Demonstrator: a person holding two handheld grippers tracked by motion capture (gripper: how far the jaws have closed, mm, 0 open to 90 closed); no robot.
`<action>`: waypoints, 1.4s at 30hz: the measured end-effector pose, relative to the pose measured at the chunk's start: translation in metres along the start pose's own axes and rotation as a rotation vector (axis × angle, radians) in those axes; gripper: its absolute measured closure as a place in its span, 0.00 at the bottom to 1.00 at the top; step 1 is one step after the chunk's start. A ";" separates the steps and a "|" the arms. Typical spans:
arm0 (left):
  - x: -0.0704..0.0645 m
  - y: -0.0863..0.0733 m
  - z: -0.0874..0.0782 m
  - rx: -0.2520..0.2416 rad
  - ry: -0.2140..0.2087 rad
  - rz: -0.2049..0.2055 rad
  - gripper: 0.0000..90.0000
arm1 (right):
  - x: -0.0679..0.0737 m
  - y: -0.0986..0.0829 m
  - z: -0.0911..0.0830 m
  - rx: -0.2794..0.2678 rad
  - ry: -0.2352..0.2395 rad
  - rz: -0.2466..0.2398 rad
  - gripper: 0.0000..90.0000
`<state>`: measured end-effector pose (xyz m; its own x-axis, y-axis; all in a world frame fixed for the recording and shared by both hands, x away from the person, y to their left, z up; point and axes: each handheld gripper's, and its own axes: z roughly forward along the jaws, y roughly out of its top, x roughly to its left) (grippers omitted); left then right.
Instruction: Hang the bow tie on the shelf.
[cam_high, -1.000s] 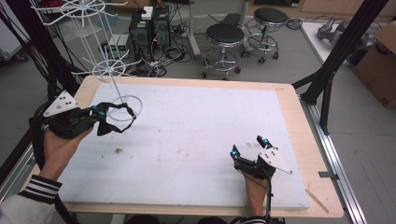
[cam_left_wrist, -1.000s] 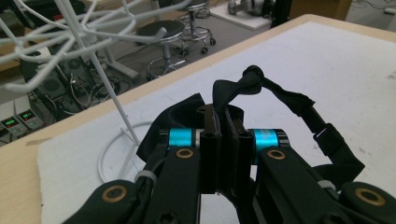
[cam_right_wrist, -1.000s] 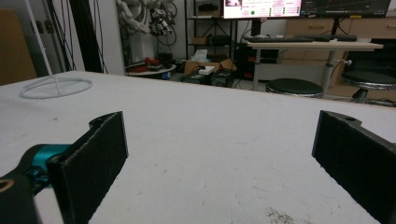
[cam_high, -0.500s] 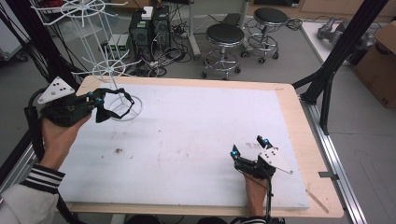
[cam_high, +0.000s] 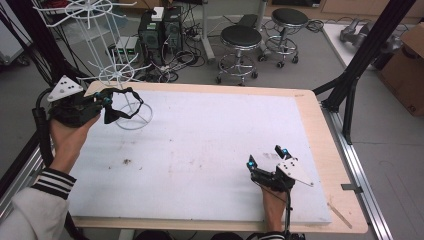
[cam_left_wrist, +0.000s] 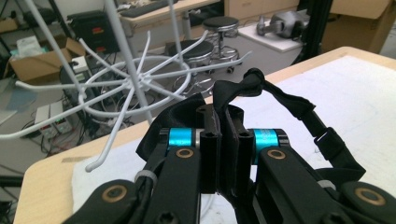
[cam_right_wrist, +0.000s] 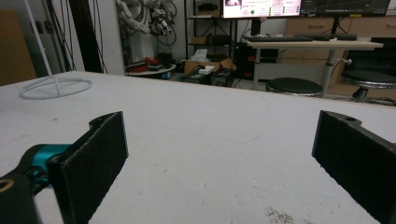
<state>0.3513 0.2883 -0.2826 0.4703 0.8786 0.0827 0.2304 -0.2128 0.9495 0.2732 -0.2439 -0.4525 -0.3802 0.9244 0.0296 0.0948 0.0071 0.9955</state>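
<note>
My left gripper (cam_high: 106, 100) is shut on a black strap (cam_high: 125, 104), a looped fabric band with a knot and a buckle. It holds the strap in the air at the table's far left, beside the white wire rack (cam_high: 116, 70). In the left gripper view the strap (cam_left_wrist: 285, 105) loops up out of the closed jaws, and the rack's wire hooks (cam_left_wrist: 140, 81) fan out just behind it. My right gripper (cam_high: 267, 161) rests low near the table's front right, jaws wide apart with nothing between them. The right gripper view shows its two black pads (cam_right_wrist: 100, 144) over bare white tabletop.
The rack's ring base (cam_high: 134, 116) stands on the white table cover (cam_high: 210, 145) at the far left corner. Beyond the far edge are two round stools (cam_high: 241, 37), computer boxes and cables on the floor. A black frame leg (cam_high: 360, 55) rises at the right.
My left gripper has lifted the strap and carried it farther back and left, up toward the rack's lower hooks. The right gripper has stayed still.
</note>
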 end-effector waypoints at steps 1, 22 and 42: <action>0.001 0.000 0.002 -0.001 0.005 -0.002 0.95 | 0.000 0.000 0.000 0.000 0.000 0.000 0.03; 0.003 -0.020 0.027 0.071 0.060 -0.003 0.95 | 0.000 0.000 0.001 0.003 0.001 -0.004 0.03; 0.003 -0.032 0.033 0.125 0.040 0.001 0.93 | 0.002 0.000 0.001 0.009 -0.002 -0.012 0.03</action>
<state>0.3735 0.2832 -0.3227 0.4366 0.8942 0.0983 0.3357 -0.2633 0.9044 0.2734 -0.2421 -0.4523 -0.3792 0.9252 0.0172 0.0981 0.0217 0.9949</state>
